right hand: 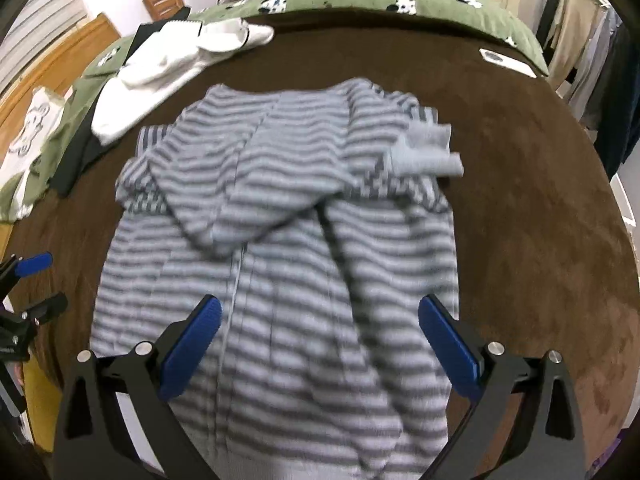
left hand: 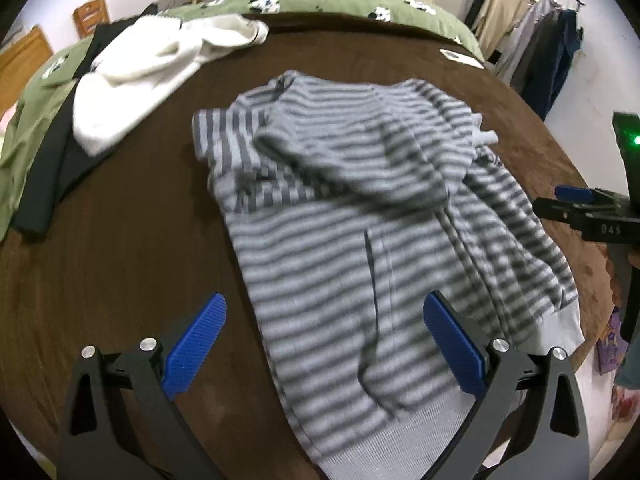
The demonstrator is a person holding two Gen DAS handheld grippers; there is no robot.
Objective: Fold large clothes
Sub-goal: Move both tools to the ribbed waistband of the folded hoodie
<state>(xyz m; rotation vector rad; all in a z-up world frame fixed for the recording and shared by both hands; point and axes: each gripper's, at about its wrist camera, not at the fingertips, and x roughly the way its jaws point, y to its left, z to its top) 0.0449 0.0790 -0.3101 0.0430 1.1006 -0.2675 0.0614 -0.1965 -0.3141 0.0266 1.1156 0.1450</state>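
Note:
A grey-striped hooded sweater (left hand: 360, 216) lies on the brown blanket (left hand: 132, 232), hood and sleeves folded over its body, ribbed hem nearest me. My left gripper (left hand: 324, 344) is open and empty above the hem's left part. My right gripper (right hand: 320, 344) is open and empty above the sweater (right hand: 280, 240) near its hem. The right gripper also shows at the right edge of the left wrist view (left hand: 576, 208). The left gripper shows at the left edge of the right wrist view (right hand: 28, 284).
A white garment (left hand: 152, 76) and a black garment (left hand: 52, 168) lie at the blanket's far left. A green patterned bedcover (left hand: 328, 4) runs along the back. A white card (left hand: 460, 58) lies far right. A clothes rack (left hand: 532, 40) stands at the right wall.

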